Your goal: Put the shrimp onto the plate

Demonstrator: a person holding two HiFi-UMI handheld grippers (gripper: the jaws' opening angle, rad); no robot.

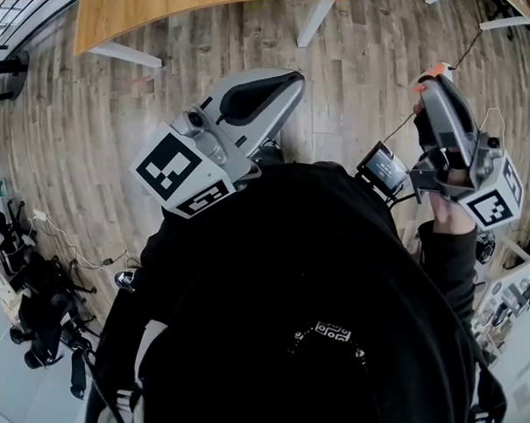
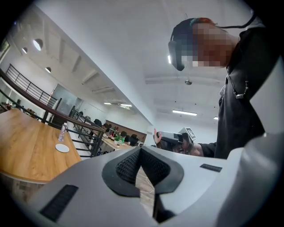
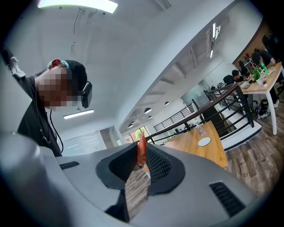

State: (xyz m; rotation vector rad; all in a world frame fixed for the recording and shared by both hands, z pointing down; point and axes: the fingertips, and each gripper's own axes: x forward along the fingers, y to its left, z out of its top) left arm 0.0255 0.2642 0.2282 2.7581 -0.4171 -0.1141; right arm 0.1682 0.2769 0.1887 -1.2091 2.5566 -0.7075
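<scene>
Right gripper view looks along the right gripper [image 3: 142,146], whose jaws are clamped on the shrimp [image 3: 141,155]. The orange body is pinched upright between the black pads [image 3: 157,164], and its tip sticks out past them toward 12 o'clock. The left gripper [image 2: 141,150] has its jaws brought together at the tips with nothing between them; only a sliver of floor shows through the gap lower down.

In the head view the left gripper sits at about 11 o'clock of the person's black top [image 1: 304,292] and the right one at about 2 o'clock. Both point toward 12 o'clock over the wood-plank floor [image 1: 356,79].

Farther off stands a wooden table [image 3: 191,148]. On it lies the white plate [image 3: 204,141], at 3 o'clock of the shrimp in the right gripper view and well apart from it. A clear bottle [image 3: 202,129] stands just beside the plate at its 12 o'clock. A dark railing [image 3: 208,107] runs behind the table.
</scene>
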